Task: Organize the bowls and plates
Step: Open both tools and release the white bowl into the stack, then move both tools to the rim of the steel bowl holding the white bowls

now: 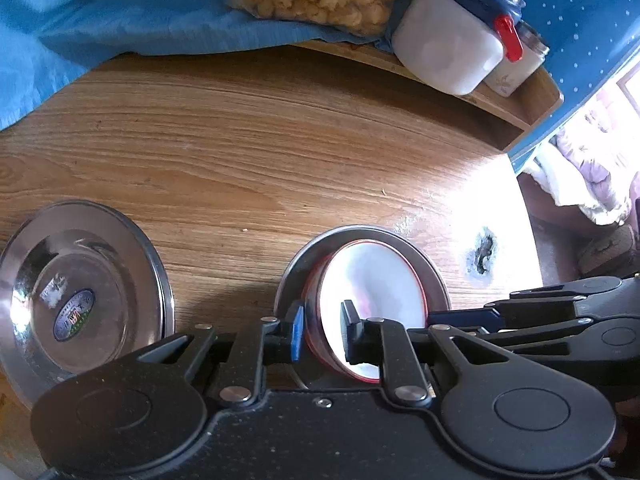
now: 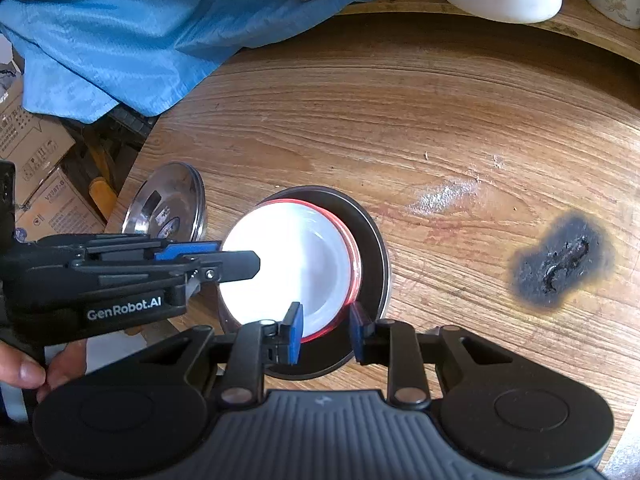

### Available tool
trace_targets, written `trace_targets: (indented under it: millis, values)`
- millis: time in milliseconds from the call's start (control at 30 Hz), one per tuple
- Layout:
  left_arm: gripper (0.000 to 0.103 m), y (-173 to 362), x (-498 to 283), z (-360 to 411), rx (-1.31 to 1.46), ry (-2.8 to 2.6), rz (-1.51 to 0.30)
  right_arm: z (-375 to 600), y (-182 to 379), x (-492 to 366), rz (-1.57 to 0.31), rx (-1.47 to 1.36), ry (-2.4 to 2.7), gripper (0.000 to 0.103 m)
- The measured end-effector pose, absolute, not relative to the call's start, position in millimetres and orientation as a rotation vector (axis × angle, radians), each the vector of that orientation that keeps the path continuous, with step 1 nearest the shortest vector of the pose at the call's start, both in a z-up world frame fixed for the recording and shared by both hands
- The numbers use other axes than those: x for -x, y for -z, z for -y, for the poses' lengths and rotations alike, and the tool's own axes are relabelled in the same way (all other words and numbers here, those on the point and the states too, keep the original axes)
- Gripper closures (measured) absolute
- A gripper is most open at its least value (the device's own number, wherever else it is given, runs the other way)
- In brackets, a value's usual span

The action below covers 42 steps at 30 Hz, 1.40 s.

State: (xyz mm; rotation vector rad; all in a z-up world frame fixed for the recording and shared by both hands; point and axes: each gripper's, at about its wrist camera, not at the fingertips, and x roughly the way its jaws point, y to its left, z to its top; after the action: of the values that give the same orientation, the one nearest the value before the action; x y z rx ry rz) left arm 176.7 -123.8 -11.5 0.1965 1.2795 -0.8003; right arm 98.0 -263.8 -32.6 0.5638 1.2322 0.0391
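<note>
Right wrist view: both claws straddle the red-rimmed bowl's [image 2: 288, 256] rim on the dark plate [image 2: 374, 248]; right claw [image 2: 325, 334] at its near edge, left claw [image 2: 240, 258] at its left; each narrowly parted, pads seemingly off the rim

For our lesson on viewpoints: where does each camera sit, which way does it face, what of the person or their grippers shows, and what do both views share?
Left wrist: on the left gripper, looking steeply down at the white red-rimmed bowl on a round steel plate; the right gripper enters from the right.
Right wrist: on the right gripper, looking down at that bowl; the left gripper and a hand show at left.
Shared: bowl, plate, wooden table, both grippers.
</note>
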Motion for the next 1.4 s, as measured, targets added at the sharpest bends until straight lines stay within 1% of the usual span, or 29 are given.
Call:
trace_targets:
  millis: [167,200,233,333,367,400,433,467,500,533,567,600,633,667,733,800,1167,1400]
  values:
    - [0.083,10,-176,123,-0.196,0.792,-1.266,263,31,-99,-1.226,-0.556,-0.035,0.072]
    - [0.081,9,-176,122,-0.195,0.788,-1.260,264,30,-99,-1.223,-0.553,-0.034,0.072]
    - [0.076,8,-176,121,-0.194,0.785,-1.256,264,28,-99,-1.218,-0.547,-0.030,0.071]
    - [0.066,3,-178,118,-0.167,0.776,-1.246,264,22,-99,-1.203,-0.523,-0.020,0.067]
    - [0.064,1,-180,116,-0.155,0.773,-1.240,264,19,-99,-1.195,-0.510,-0.011,0.063]
    - [0.056,-2,-181,115,-0.145,0.768,-1.232,263,17,-99,-1.190,-0.496,-0.002,0.060]
    - [0.046,-4,-182,114,-0.140,0.764,-1.224,262,14,-99,-1.183,-0.477,0.011,0.053]
    - [0.041,-6,-182,113,-0.138,0.758,-1.211,262,11,-99,-1.178,-0.460,0.019,0.047]
    - [0.033,-9,-183,112,-0.142,0.750,-1.200,262,9,-99,-1.172,-0.444,0.029,0.044]
    - [0.026,-10,-184,112,-0.148,0.743,-1.190,261,6,-100,-1.167,-0.436,0.034,0.037]
    - [0.023,-12,-184,112,-0.158,0.732,-1.179,261,4,-100,-1.161,-0.429,0.039,0.024]
    - [0.021,-14,-184,111,-0.171,0.720,-1.166,261,3,-101,-1.155,-0.424,0.046,0.019]
    - [0.021,-15,-185,111,-0.183,0.709,-1.157,261,1,-101,-1.148,-0.417,0.056,0.010]
    - [0.020,-16,-185,110,-0.197,0.696,-1.149,261,0,-101,-1.141,-0.411,0.068,0.004]
    - [0.007,-18,-186,110,-0.227,0.665,-1.133,263,-2,-102,-1.137,-0.409,0.102,0.001]
    - [0.001,-20,-186,107,-0.244,0.645,-1.112,264,-4,-101,-1.133,-0.398,0.127,0.001]
    - [0.001,-3,-191,94,-0.364,0.557,-1.154,272,2,-94,-1.168,-0.324,0.237,0.000]
    - [0.001,6,-184,100,-0.437,0.560,-1.167,268,10,-84,-1.223,-0.271,0.250,0.000]
